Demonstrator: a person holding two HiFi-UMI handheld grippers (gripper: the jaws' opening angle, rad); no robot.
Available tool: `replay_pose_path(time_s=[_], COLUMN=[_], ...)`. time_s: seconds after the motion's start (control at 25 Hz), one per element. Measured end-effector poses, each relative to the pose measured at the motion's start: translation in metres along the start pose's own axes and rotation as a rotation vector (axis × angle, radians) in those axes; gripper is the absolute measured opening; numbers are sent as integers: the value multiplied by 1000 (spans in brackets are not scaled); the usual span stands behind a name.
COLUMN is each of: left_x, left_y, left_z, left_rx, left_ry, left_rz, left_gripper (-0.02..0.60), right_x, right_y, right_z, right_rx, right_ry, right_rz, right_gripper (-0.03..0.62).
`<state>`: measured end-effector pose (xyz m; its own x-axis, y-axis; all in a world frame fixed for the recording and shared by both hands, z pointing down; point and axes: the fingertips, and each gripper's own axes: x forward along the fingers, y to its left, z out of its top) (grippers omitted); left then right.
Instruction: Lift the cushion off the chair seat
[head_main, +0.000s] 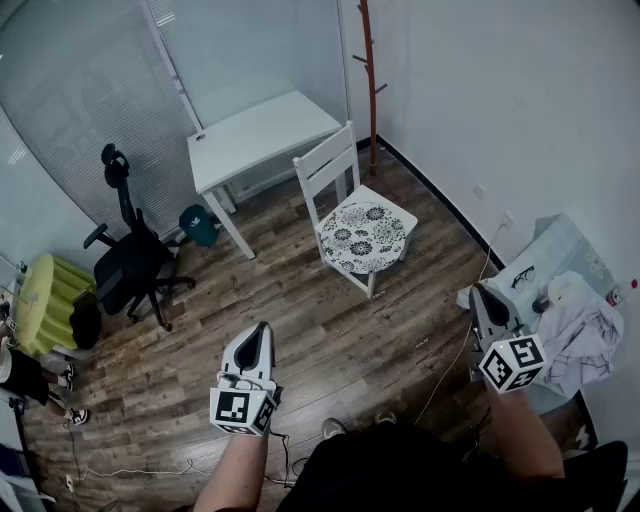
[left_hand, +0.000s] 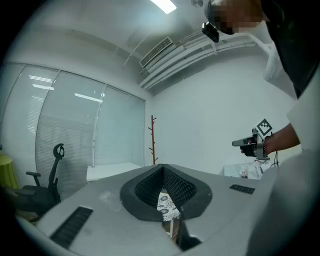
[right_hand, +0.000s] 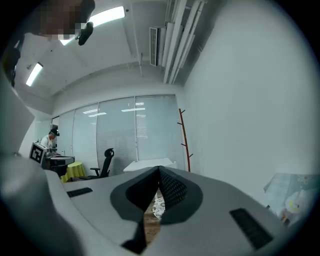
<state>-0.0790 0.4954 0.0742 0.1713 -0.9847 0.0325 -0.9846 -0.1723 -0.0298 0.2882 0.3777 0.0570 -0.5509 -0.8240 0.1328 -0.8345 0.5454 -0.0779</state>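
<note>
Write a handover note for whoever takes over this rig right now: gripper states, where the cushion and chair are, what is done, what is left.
Left gripper: shut, empty, held short of the chair.
Right gripper: shut, empty, also apart from it.
Patterned cushion: lies flat on the seat of the white chair, beside the white table.
Done: nothing; the cushion is untouched.
Left: move in, open the jaws, grip the cushion, lift it clear.

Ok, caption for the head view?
Left gripper and right gripper, shut, face a white wooden chair bearing a floral cushion.
</note>
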Motion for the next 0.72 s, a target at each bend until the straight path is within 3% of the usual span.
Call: replay_pose_path(time_s=[0.36, 0.72], left_x=[16, 26], left_y=[-23, -40], left_z=[9, -1], left_rx=[18, 11], left_ry=[-5, 29], left_rz=[25, 117], left_gripper=[3, 3], right_x=[-4, 2], right_y=[-36, -84], right_z=[1, -18], right_rx=[19, 78], right_ry=[-14, 11], right_rz=[14, 58], right_gripper=[8, 8])
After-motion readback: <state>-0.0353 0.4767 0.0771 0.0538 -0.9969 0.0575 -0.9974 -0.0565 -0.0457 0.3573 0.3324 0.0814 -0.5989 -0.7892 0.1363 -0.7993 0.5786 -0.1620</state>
